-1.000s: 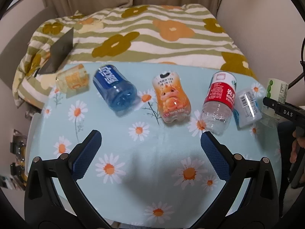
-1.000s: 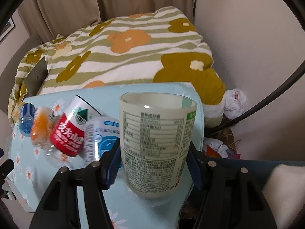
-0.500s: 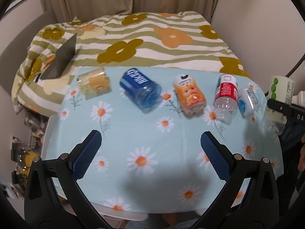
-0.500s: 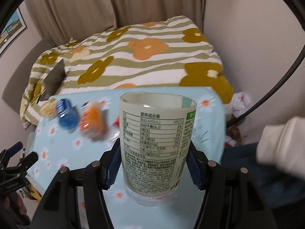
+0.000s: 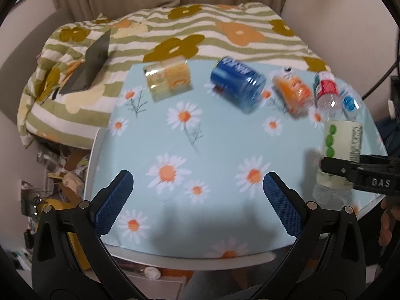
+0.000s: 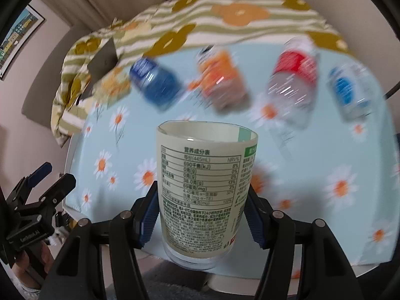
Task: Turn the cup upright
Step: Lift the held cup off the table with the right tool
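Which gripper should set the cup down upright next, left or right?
Right. The right gripper is already shut on the cup, held upright with its opening on top, above the near part of the table. The left gripper is open and empty, off to the side.

Pale-blue tablecloth (w/ daisies)

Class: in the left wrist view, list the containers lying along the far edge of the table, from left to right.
Yellow-labelled clear container → blue bottle → orange bottle → red-labelled clear bottle → small blue-labelled bottle.
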### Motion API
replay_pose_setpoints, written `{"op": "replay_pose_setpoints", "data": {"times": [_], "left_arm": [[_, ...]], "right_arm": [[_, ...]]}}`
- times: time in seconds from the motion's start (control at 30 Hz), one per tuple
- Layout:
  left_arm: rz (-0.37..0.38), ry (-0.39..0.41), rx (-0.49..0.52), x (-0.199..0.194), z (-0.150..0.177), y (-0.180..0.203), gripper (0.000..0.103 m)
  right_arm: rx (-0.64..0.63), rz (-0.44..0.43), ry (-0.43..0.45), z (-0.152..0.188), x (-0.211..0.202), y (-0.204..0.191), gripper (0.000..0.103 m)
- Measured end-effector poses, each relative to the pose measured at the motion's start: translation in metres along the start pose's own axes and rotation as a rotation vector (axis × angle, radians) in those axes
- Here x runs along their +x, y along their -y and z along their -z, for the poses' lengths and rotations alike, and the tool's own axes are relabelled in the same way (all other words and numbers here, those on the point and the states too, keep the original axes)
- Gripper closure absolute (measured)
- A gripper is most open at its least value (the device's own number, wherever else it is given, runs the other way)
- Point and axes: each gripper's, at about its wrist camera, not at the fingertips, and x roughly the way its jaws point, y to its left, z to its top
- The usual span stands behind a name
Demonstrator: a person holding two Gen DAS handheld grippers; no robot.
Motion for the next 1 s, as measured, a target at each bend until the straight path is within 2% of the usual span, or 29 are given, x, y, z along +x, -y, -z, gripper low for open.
{"op": "replay_pose_setpoints", "data": {"times": [0.1, 0.3, 0.63, 0.9, 1.0], "left_arm": [[0.007, -0.024, 0.007, 0.007, 0.008, -0.012, 0.000], [0.052, -0.054, 0.014, 0.017, 0.017, -0.021, 0.000], [0.091, -0.068, 0.057, 0.019, 0.018, -0.012, 0.000], [0.070, -0.077, 0.034, 0.019, 0.019, -0.007, 0.000], [0.057, -0.066, 0.017, 0.013, 0.019, -0.004, 0.000]], "right_arm": [[0.023, -0.026, -0.046, 0.002, 0.022, -0.011, 0.045], [0.056, -0.016, -0.078, -0.003, 0.046, -0.020, 0.045], [0.083, 0.016, -0.095, 0.003, 0.052, -0.017, 0.045], [0.092, 0.032, -0.100, 0.004, 0.054, -0.011, 0.044], [0.093, 0.021, -0.105, 0.003, 0.053, -0.009, 0.029]]}}
